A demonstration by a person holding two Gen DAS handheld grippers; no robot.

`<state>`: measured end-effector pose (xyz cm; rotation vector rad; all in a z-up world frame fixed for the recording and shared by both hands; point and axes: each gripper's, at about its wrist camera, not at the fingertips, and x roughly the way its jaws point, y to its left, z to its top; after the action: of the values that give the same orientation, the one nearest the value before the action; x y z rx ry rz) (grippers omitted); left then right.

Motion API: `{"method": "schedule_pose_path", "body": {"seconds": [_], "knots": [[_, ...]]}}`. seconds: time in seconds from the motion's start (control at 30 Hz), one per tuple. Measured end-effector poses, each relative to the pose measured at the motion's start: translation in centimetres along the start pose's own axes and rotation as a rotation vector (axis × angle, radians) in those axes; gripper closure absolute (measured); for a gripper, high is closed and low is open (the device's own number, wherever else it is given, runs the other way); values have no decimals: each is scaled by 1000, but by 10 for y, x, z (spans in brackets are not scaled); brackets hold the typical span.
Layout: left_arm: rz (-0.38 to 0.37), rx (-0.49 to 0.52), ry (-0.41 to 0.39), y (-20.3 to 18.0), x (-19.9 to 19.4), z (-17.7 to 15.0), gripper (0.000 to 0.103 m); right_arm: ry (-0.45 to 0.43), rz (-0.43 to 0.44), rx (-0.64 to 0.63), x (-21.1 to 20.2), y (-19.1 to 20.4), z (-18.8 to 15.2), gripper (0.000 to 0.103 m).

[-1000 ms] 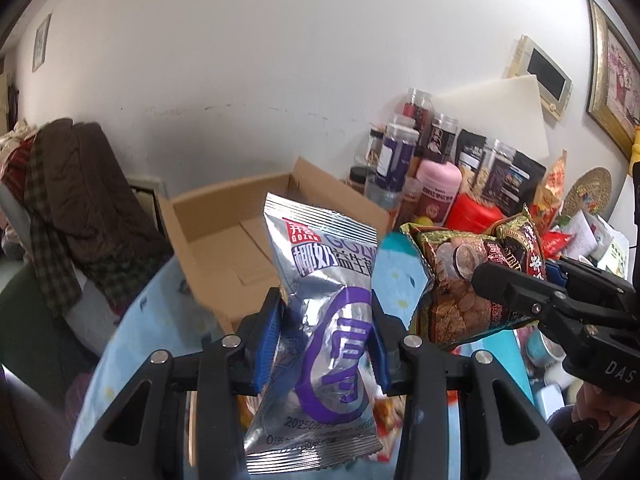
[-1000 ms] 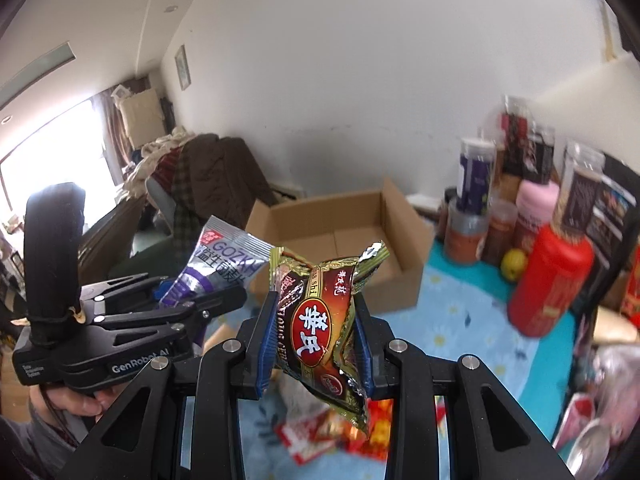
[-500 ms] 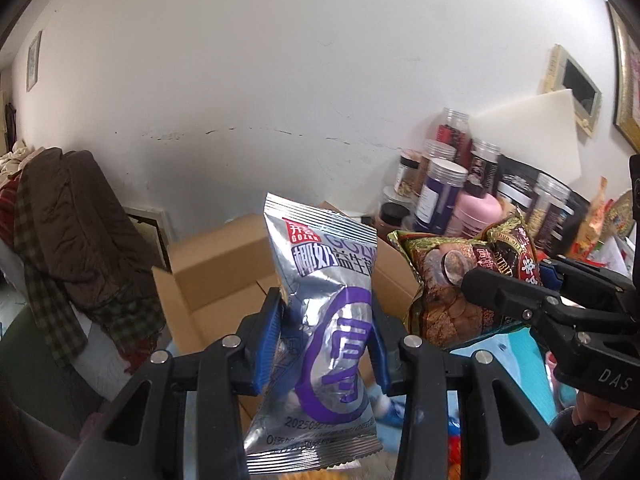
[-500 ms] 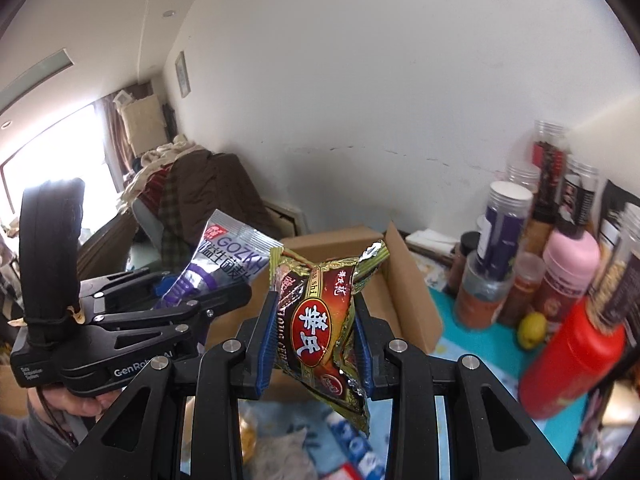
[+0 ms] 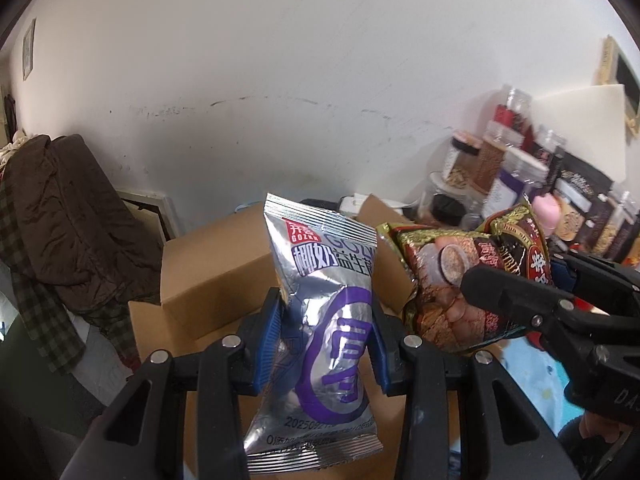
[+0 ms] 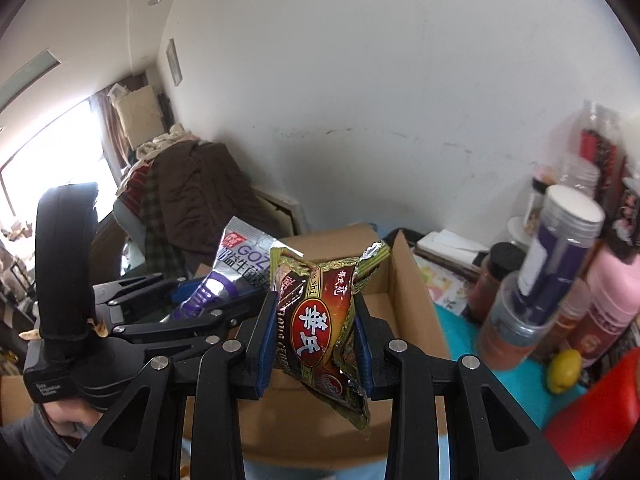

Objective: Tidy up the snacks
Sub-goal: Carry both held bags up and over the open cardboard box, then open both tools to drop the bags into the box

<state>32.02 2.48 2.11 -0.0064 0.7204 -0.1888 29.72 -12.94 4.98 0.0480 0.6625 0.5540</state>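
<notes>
Left wrist, silver packet [image 5: 324,344] clamped in left tool [image 5: 325,340]

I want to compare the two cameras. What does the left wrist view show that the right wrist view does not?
Only the left wrist view: the white board against the wall and the gold picture frame.
Only the right wrist view: the window, the lemon and the box's inside.
Both: the box, the silver packet in the left claw, the red packet in the right claw, and the jars.
</notes>
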Motion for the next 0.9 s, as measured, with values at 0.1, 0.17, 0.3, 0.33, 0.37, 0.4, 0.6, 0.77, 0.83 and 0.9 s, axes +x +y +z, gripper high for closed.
{"method": "schedule_pose_path", "body": {"seconds": [0.1, 0.17, 0.3, 0.33, 0.37, 0.4, 0.6, 0.77, 0.83, 0.9], "knots": [[22, 5, 23, 2, 17, 1, 64, 17, 6, 1, 15, -1, 1, 70], [33, 1, 47, 4, 29, -1, 64, 39, -2, 0, 28, -4, 0, 70], [52, 2, 102, 8, 50, -5, 64, 87, -8, 0, 50, -7, -4, 70], [68, 11, 125, 8, 56, -7, 64, 98, -11, 1, 54, -8, -6, 70], [79, 17, 141, 9, 60, -8, 64, 109, -14, 3, 58, -8, -7, 70], [86, 20, 154, 9, 64, -8, 64, 120, -17, 7, 61, -9, -8, 70], [104, 25, 282, 14, 85, -17, 64, 200, -42, 28, 82, -16, -17, 70], [119, 33, 352, 15, 96, -26, 64, 261, -64, 25, 96, -20, -26, 69], [124, 31, 373, 16, 99, -29, 64, 281, -78, 21, 100, -20, -28, 69], [122, 23, 379, 16, 100, -29, 64, 297, -89, 17, 104, -21, -31, 69]]}}
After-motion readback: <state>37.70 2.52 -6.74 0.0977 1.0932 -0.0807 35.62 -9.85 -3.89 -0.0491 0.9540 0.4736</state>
